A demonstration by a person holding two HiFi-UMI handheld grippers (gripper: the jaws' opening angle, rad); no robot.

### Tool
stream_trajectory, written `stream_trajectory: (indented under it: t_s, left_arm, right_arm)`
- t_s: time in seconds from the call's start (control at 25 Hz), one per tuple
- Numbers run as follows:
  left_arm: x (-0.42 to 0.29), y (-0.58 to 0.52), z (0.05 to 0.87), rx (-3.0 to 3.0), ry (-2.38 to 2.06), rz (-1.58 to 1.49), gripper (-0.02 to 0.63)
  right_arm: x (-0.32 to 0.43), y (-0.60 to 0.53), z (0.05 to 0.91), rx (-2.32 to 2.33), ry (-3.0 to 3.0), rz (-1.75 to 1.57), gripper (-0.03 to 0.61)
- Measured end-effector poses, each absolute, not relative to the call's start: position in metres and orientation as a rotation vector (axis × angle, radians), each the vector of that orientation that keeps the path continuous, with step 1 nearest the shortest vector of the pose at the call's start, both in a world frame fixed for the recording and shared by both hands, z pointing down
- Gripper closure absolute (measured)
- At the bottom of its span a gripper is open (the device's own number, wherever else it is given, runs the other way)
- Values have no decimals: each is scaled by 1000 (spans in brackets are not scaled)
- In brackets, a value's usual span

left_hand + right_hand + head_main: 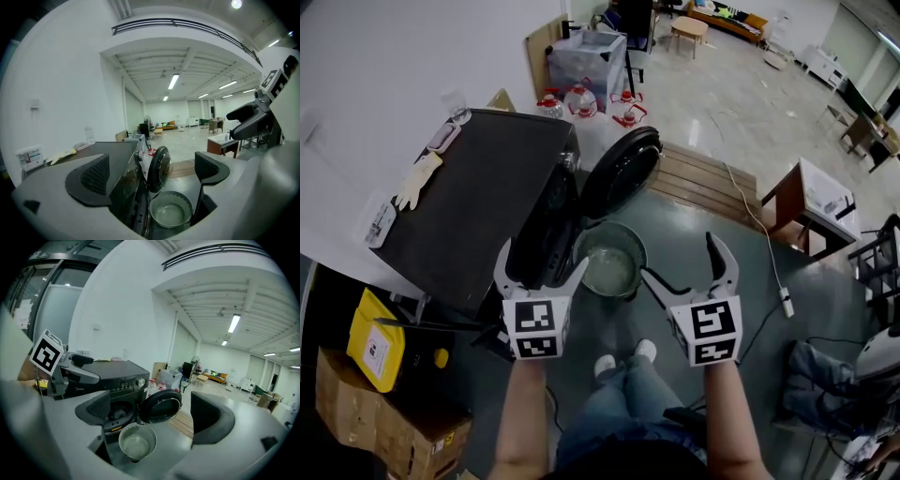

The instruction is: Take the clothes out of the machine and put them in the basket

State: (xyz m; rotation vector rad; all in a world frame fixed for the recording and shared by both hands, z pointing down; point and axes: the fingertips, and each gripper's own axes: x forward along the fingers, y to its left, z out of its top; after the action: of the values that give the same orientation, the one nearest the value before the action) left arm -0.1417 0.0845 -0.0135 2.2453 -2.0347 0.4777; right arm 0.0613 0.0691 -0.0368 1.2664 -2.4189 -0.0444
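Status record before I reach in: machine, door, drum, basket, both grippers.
machine: black front-loader, ahead and to the left
door: swung fully open
drum: something grey shows inside, too dim to identify
basket: stands in front of the open machine, looks empty
left gripper: jaws apart, holding nothing
right gripper: jaws apart, holding nothing

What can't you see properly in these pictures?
- What's inside the washing machine: in the head view, the steep angle from above hides it.
- Drum: in the right gripper view it is dark and partly behind a jaw.
- Button labels: too small in the right gripper view.
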Motion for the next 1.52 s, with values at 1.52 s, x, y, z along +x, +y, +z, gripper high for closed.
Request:
stream_trajectory:
  t_s: [1.52]
  left_arm:
    - [-83,-72,228,1946,-1779,785,46]
  right_arm:
    - [124,-94,214,1093,-2255,465,60]
